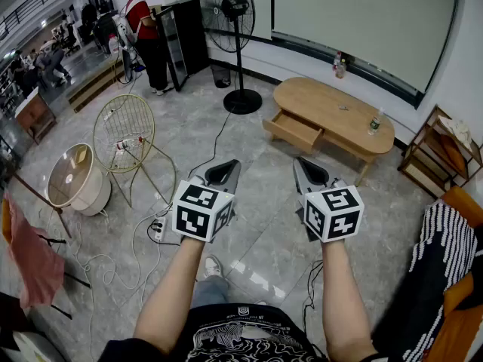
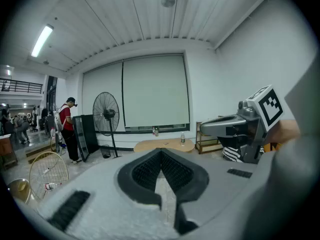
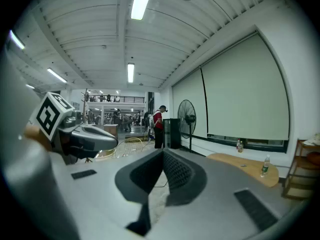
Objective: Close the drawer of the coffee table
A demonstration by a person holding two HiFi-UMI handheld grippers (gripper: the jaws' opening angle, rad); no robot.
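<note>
The wooden oval coffee table (image 1: 332,108) stands ahead and to the right on the tiled floor, its drawer (image 1: 294,130) pulled open toward me. My left gripper (image 1: 226,167) and right gripper (image 1: 306,166) are held side by side well short of the table, both shut with nothing between the jaws. In the left gripper view the table (image 2: 162,145) shows far beyond the closed left gripper (image 2: 161,152), with the right gripper (image 2: 235,126) alongside. In the right gripper view the table (image 3: 245,168) lies to the right of the closed right gripper (image 3: 163,153), and the left gripper (image 3: 85,136) is at the left.
A standing fan (image 1: 228,10) is left of the table. A round wire chair (image 1: 124,133), a round heater (image 1: 72,176) and a power strip with cables (image 1: 158,228) lie to my left. A bottle (image 1: 375,123) stands on the table; a shelf (image 1: 441,145) is at its right. A person (image 1: 147,29) stands far back.
</note>
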